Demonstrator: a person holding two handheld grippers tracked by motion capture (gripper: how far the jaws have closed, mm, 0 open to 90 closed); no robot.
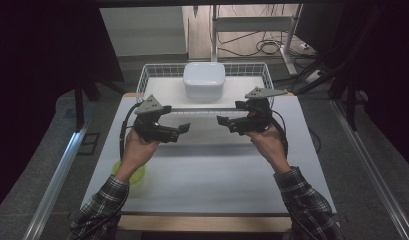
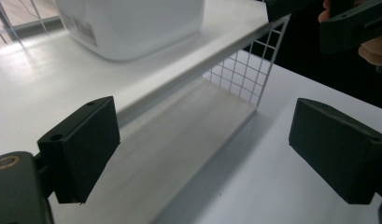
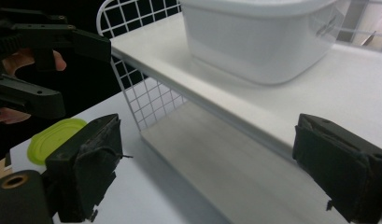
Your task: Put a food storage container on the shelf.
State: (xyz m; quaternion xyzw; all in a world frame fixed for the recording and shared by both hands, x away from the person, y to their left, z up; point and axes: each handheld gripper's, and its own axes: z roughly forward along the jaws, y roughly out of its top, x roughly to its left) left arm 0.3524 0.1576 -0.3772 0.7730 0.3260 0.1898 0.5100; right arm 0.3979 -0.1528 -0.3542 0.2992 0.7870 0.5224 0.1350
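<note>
Both tongs, left tongs [image 1: 184,128] and right tongs [image 1: 223,120], gape wide and empty near the tabletop's far edge; probably approaching the white tub [image 1: 204,79].

The lime-green lid [image 1: 133,173] lies half hidden beneath the left forearm, behind the left gripper [image 1: 184,128].
</note>
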